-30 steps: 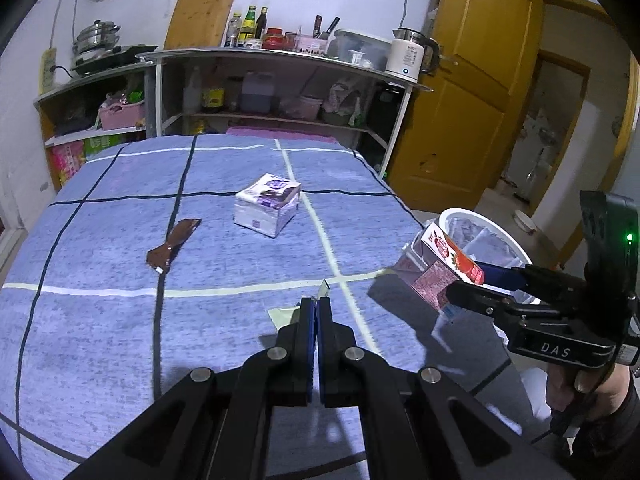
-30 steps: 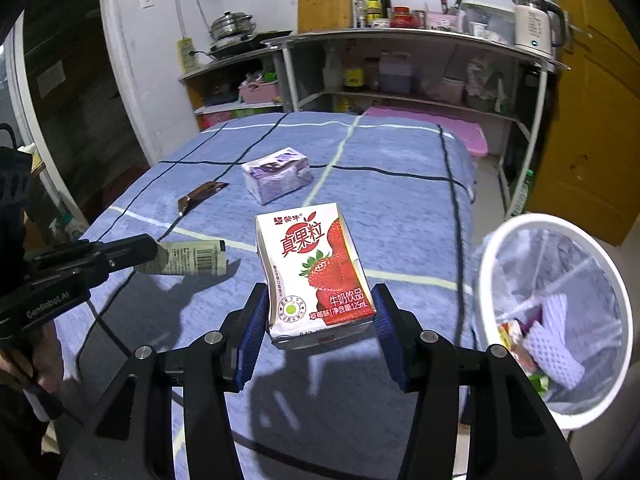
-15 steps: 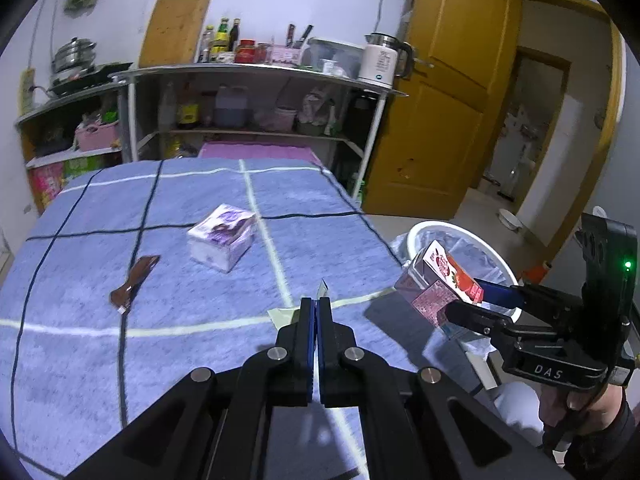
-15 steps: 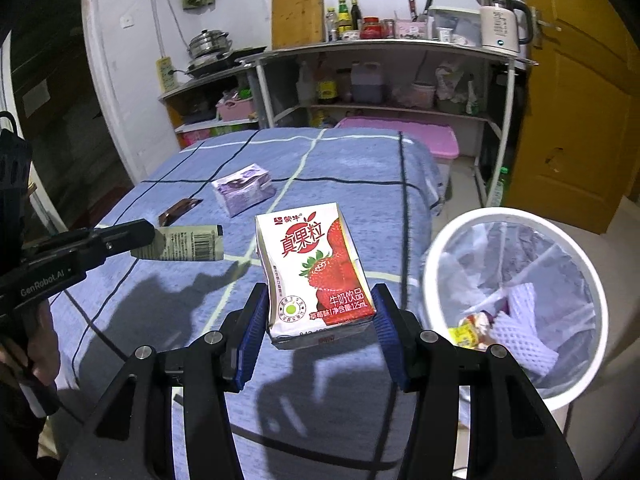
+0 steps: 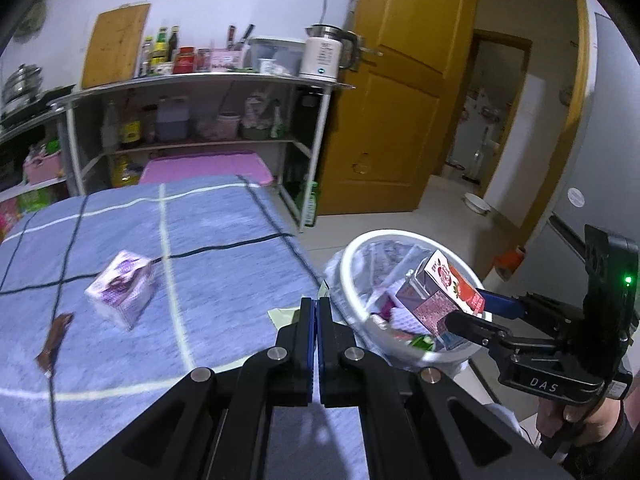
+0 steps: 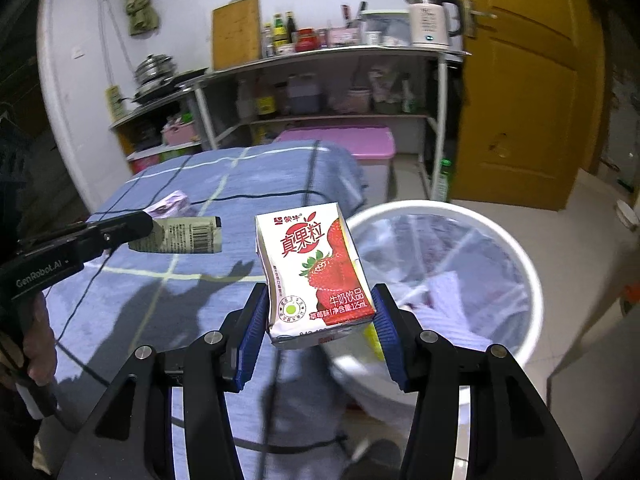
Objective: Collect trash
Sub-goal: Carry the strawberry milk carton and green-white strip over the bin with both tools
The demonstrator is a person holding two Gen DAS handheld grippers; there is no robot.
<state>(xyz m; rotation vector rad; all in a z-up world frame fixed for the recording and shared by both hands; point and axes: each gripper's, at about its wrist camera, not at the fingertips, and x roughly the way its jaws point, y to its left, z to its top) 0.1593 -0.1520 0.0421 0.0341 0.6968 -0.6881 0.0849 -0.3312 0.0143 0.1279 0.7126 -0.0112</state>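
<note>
My right gripper (image 6: 320, 320) is shut on a red and white strawberry milk carton (image 6: 314, 272) and holds it at the near rim of the white trash bin (image 6: 516, 264). In the left wrist view the carton (image 5: 444, 296) hangs over the bin (image 5: 352, 256). My left gripper (image 5: 319, 312) is shut on a flattened pale green wrapper (image 6: 180, 236), held above the table near the bin; only its edge (image 5: 286, 314) shows past the fingers. A purple carton (image 5: 122, 288) and a brown wrapper (image 5: 54, 340) lie on the blue checked cloth.
The bin holds several pieces of trash in a clear liner. The table (image 5: 224, 248) ends just left of the bin. A metal shelf rack (image 5: 200, 120) with bottles and a kettle stands behind. A yellow door (image 5: 392, 112) is at right.
Both grippers have moved right, off the table toward the bin. The strawberry carton now hangs over the bin's rim. Both grips are unchanged.
</note>
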